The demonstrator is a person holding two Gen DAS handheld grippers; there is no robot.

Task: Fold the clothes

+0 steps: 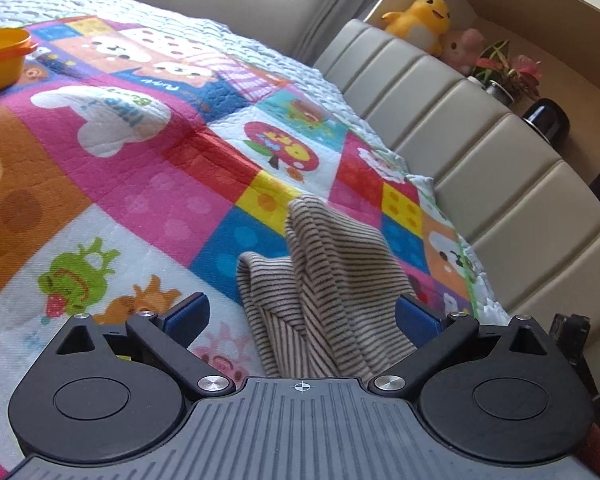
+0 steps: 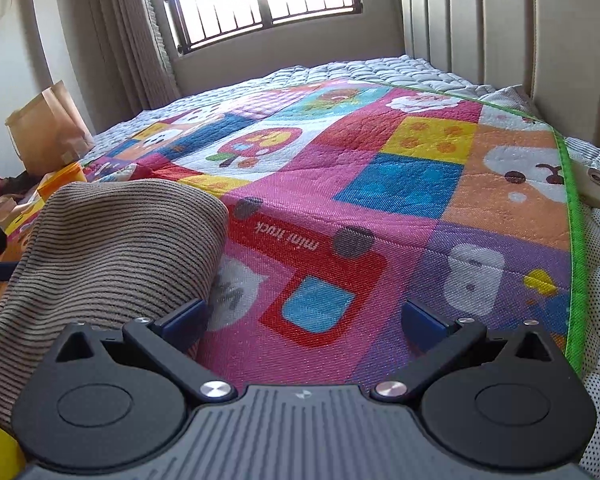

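Striped fabric [image 1: 332, 292] lies bunched on the colourful quilt [image 1: 148, 168] of the bed, near the padded headboard [image 1: 480, 168], and it rises between the blue pads of your left hand-held gripper [image 1: 302, 318], which is spread wide and pinches nothing. Your right hand-held gripper [image 2: 306, 318] is spread too, with only quilt between its pads; the cloth [image 2: 112, 248] sits just beside its left pad. I think you now need a new hold. Look for a real edge or corner, not the middle of the heap, and close each gripper on one layer only. Then pull the garment flat before you fold it.
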